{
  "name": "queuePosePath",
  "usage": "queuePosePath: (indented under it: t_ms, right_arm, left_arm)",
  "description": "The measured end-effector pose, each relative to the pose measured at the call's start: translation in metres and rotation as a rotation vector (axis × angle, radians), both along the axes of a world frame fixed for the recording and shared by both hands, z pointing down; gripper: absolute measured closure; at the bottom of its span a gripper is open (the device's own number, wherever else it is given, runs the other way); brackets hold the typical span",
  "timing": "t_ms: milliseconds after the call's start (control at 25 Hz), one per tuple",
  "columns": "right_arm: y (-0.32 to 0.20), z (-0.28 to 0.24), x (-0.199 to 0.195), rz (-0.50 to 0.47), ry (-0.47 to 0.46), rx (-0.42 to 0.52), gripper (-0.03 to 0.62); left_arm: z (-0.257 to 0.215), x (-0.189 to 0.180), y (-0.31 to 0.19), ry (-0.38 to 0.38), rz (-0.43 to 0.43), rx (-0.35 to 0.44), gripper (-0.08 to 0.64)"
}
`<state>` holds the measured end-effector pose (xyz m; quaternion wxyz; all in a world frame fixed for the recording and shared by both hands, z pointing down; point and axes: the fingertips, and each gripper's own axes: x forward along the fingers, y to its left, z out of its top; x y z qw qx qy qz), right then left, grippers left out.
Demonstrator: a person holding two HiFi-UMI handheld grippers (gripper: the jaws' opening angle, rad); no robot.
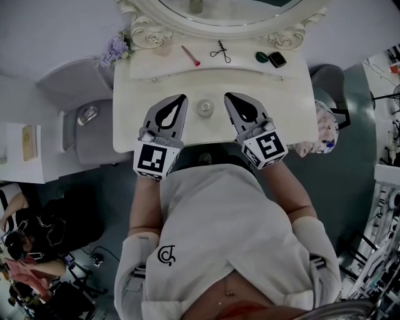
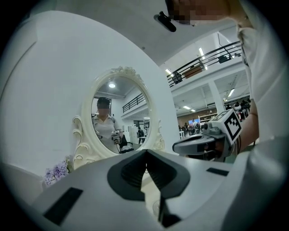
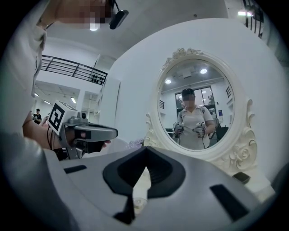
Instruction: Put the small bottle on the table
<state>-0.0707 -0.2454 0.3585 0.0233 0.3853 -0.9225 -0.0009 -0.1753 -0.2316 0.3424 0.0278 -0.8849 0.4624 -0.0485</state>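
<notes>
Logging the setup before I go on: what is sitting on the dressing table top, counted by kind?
Small bottle: 1
Pink stick-like tool: 1
Black scissor-like tool: 1
Green round item: 1
Black flat case: 1
Purple flower bunch: 1
Total: 6

On the tabletop (image 1: 294, 103) the small bottle (image 1: 205, 107) stands near the front edge, between the left tongs (image 1: 180, 100) and right tongs (image 1: 230, 98), touching neither. Behind it lie a small brush (image 1: 191, 55), a scissor-shaped tool (image 1: 219, 52) and, farther right, two small cases (image 1: 271, 58). The mirror (image 1: 231, 9) rises at the rear, with flowers (image 1: 114, 49) at its left.
</notes>
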Motion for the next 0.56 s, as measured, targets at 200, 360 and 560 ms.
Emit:
queuePosePath:
  t_ms: [200,360,560]
  right_arm:
    - [0.004,-0.006,-0.004,-0.006,0.010,0.040,0.588]
    - [0.007,-0.005,-0.008,-0.013,0.025,0.046,0.588]
    - [0.010,-0.002,-0.011,-0.007,0.033,0.053,0.588]
  left_arm:
    - [0.002,0.001,0.002,-0.012,0.005,-0.013,0.548]
    - [0.003,0.000,0.002,-0.006,0.007,-0.013,0.548]
    - [0.002,0.002,0.008,-0.072,0.011,0.031,0.548]
